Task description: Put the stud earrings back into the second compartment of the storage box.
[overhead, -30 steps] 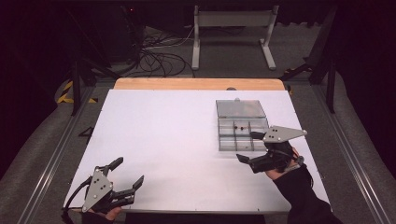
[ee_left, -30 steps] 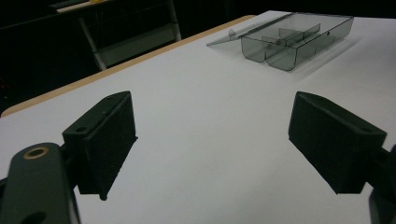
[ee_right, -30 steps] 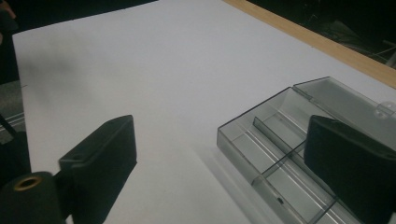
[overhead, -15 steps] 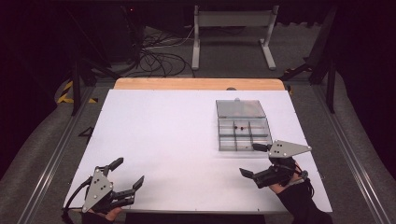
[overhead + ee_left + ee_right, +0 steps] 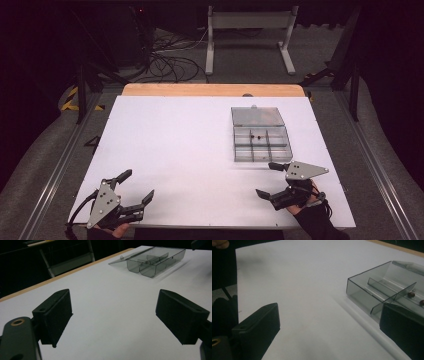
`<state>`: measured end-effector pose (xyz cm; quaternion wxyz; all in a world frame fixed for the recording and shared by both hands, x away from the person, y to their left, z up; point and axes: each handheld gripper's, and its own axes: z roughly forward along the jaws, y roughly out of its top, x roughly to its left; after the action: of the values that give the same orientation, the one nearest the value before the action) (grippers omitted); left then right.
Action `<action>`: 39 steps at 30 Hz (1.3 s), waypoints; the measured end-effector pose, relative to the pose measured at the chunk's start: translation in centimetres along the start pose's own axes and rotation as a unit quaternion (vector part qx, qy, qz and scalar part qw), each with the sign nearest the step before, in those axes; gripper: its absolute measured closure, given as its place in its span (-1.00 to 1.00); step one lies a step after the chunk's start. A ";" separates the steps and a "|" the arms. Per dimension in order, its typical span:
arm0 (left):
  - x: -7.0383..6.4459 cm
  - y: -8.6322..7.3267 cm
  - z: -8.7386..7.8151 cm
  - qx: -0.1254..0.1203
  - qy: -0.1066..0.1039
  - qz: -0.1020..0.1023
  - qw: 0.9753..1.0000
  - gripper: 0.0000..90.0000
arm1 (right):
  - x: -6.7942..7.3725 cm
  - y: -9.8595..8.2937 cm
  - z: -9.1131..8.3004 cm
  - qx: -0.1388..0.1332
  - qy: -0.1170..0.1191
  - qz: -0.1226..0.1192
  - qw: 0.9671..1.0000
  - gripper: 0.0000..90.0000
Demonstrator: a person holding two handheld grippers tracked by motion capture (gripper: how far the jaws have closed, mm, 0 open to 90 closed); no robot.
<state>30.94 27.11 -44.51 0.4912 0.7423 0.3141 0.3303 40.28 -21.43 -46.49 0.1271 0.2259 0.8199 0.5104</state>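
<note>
A clear grey compartment box (image 5: 262,144) with its lid (image 5: 256,116) laid back lies on the right half of the white table (image 5: 190,145). Small dark items (image 5: 255,136) sit in one of its middle compartments; two of these dark items (image 5: 411,294) appear in the right gripper view. My right gripper (image 5: 266,180) hovers open just in front of the box, jaws wide and empty. Its view has the box (image 5: 382,292) close at the right. My left gripper (image 5: 137,185) rests open at the near left corner, far from the box (image 5: 152,260), which it sees across the table.
A wooden strip (image 5: 212,89) runs along the table's far edge. Beyond it stand a metal frame (image 5: 247,35) and loose cables (image 5: 165,62) on the floor. Metal rails (image 5: 55,170) flank the table on both sides.
My right gripper has drawn back from the box toward the near edge and dropped lower. The left gripper has stayed put.
</note>
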 end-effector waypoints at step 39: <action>0.0 -0.2 0.0 0.006 0.009 0.008 1.000 -0.72 | 0.8 -1.5 0.8 0.032 -0.024 -0.010 0.999 -0.94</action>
<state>30.90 27.17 -44.72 0.4811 0.7450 0.3141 0.3389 39.58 -20.98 -48.14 0.1451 0.2336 0.8347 0.4771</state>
